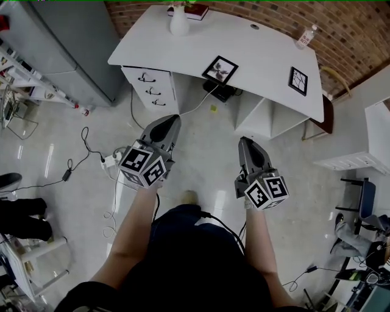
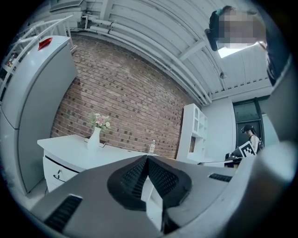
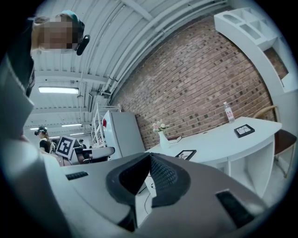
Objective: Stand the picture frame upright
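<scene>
Right, closest in we have dark trousers and two bare forearms, each hand wrapped round a grey moulded gripper with a checker-marked cube on its back. The left gripper [image 1: 175, 117] has its ribbed black pads pressed tight together with nothing between them, and the right gripper [image 1: 244, 141] is the same, pads meeting in a sharp wedge, empty. Both are held out level over a glossy pale floor [image 1: 207, 161] that throws back streaks of light, and both are well apart from the desk. Off to the left on that floor, a white power strip [image 1: 111, 160] sits among thin looping black cables. Further out comes the smooth white desk [image 1: 183, 58], its front edge curving, with a block of drawers [image 1: 149, 85] on dark handles under its left end. Now the one to watch: the nearer picture frame [image 1: 220, 69], a black square rim round a white mat and a plant print, lies flat near the middle of the front edge. A second picture frame [image 1: 298, 81], black with a pale branching pattern, lies flat towards the right end. At the far edge stands a slim white vase [image 1: 178, 21] of flowers beside a dark red book [image 1: 196, 11], and a clear plastic bottle [image 1: 306, 36] stands at the far right corner. Behind it all, rough red brick wall [image 1: 256, 11].
</scene>
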The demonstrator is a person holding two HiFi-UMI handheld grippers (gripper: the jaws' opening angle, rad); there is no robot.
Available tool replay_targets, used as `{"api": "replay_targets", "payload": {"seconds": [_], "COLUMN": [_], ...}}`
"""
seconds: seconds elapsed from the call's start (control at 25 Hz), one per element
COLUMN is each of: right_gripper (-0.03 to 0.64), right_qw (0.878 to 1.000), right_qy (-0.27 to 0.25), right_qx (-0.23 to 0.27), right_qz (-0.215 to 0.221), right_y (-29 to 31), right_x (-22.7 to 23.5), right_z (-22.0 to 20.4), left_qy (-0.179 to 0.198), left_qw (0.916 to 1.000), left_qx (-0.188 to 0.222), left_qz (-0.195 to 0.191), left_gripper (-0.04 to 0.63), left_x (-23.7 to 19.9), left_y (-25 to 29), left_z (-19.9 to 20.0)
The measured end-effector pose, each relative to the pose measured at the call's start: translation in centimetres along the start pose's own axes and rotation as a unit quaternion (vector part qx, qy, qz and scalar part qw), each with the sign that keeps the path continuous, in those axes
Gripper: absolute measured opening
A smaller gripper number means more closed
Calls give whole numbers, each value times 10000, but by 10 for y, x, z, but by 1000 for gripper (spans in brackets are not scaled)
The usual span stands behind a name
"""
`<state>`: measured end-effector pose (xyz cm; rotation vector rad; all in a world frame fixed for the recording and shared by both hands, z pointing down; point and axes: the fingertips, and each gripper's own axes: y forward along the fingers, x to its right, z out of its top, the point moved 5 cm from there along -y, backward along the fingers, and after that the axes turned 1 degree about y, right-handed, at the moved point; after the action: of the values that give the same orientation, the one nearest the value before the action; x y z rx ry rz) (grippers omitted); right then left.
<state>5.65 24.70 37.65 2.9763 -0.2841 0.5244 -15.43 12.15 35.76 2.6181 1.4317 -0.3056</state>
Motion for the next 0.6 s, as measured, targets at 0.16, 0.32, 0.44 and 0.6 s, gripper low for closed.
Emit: {"api": "replay_targets", "payload": {"seconds": [0.16, 0.32, 0.44, 0.6], "right_gripper": [2, 2, 2, 2], "right_qw": [9999, 9999, 9998, 9994], "right_qy": [58, 64, 116, 248], "right_qx": [83, 79, 18, -52], "right_qz": [-117, -125, -172, -221], "right_y": [19, 32, 34, 38], "right_x": [10, 14, 20, 31], "right_z": [4, 6, 1, -4], "left_qy": [15, -79, -169, -261], "left_qw": [9999, 9999, 9998, 9994], "left_qx": [-19, 2, -70, -188], "left_qz": [-98, -72, -91, -98], "left_gripper": [0, 0, 0, 0], "left_x": [-17, -31, -33, -36], "left_y": [18, 29, 35, 43], "left_z": [4, 3, -4, -15]}}
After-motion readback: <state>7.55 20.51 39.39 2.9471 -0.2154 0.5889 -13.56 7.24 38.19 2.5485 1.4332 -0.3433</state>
